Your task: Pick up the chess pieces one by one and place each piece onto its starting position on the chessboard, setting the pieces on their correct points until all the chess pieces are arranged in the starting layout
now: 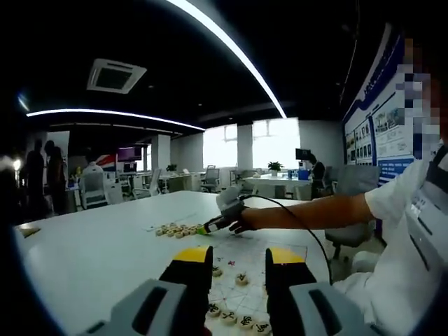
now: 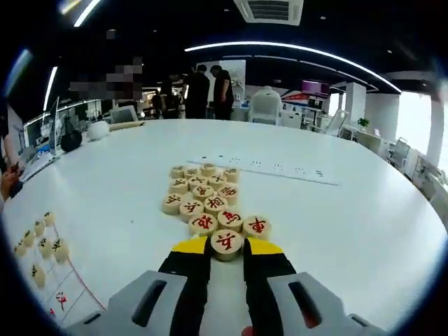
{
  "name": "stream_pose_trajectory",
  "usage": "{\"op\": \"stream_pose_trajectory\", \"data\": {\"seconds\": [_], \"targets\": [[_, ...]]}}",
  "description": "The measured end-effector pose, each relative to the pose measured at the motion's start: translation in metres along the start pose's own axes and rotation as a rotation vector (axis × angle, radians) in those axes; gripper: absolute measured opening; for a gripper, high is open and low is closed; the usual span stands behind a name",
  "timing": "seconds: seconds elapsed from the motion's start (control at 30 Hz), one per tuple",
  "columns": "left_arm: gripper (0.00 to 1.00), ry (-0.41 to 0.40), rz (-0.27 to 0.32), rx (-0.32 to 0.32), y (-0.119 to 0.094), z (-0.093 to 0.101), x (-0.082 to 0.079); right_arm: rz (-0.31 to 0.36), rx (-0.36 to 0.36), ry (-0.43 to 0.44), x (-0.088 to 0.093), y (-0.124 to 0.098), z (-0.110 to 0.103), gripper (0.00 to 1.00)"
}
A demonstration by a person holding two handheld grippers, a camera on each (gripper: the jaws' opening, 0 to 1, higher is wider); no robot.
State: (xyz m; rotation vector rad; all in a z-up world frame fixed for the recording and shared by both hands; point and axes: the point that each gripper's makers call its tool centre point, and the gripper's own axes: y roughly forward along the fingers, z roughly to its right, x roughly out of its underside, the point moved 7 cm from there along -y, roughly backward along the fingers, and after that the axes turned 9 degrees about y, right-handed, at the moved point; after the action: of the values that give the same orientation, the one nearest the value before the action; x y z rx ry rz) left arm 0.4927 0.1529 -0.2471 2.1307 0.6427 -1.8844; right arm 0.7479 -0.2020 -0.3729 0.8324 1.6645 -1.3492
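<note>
Jaws of the left gripper stand apart above the chessboard, where pieces sit on the white desk. Right gripper clamps a red-marked piece beside the loose cluster.

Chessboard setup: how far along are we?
Partly done. Several pieces already sit on the chessboard, including a row near the left hand-held gripper, whose jaws stand apart on nothing. In hand: the right hand-held gripper has its jaws around one red-marked piece at the pile's edge. Left: the pile of loose pieces on the white table.
</note>
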Motion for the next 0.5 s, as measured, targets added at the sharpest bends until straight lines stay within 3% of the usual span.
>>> {"op": "stream_pose_trajectory", "data": {"seconds": [0.3, 0.5], "targets": [[0.32, 0.002, 0.013, -0.004, -0.003, -0.001, -0.003, 0.038, -0.016, 0.015, -0.002, -0.014, 0.003, 0.19], [0.32, 0.009, 0.009, -0.001, 0.0, -0.001, -0.003, 0.043, -0.091, -0.063, -0.003, -0.053, -0.011, 0.19]]}}
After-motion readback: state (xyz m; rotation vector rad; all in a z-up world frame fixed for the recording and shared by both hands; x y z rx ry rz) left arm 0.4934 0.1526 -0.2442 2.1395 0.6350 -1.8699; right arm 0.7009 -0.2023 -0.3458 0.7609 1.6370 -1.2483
